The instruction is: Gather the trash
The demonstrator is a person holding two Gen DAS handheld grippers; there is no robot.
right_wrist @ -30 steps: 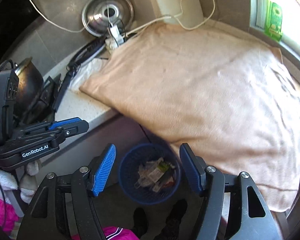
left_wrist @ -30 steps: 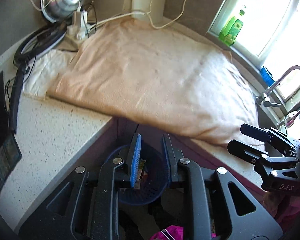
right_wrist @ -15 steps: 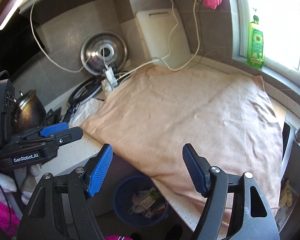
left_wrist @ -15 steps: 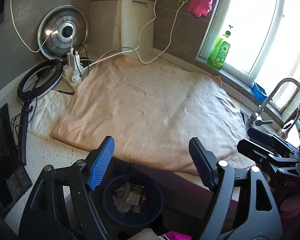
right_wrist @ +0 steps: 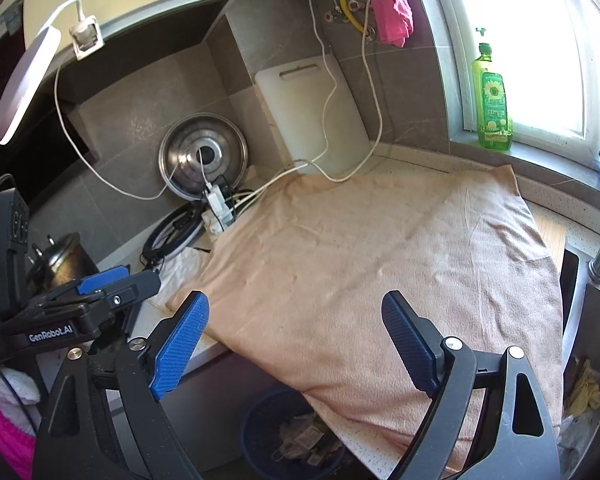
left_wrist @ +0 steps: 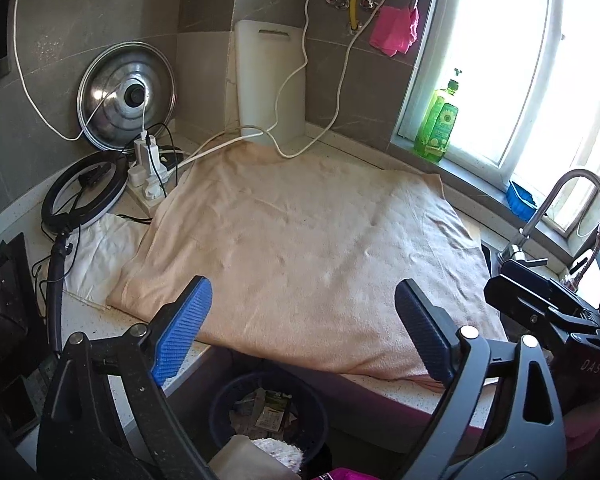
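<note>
Both grippers hover above the bench with nothing held. The left gripper has its fingers spread wide and empty; the right gripper likewise stands wide and empty.

Risks, as judged from this position:
- The towel overhangs the bench edge directly above the bin. A finger catching the hem on the way down could drag the towel off, or pull it into the bin.
- White cables lie across the towel's far edge and run to the power strip. Any tug on the towel could shift them and the plugs.
- No loose trash shows on the towel. A reach among the items at the back left risks picking up something that is not trash.
- The two grippers sit close together; the right one appears at the edge of the left view. Crossing paths over the bin could bring a knock.

Condition of the trash: crumpled wrappers and printed paper scraps, light and flat, in a loose heap. It lies inside the dark blue mesh bin, on the floor below the bench edge, under the towel's overhang. The right view shows the same heap, partly hidden by the towel.
</note>
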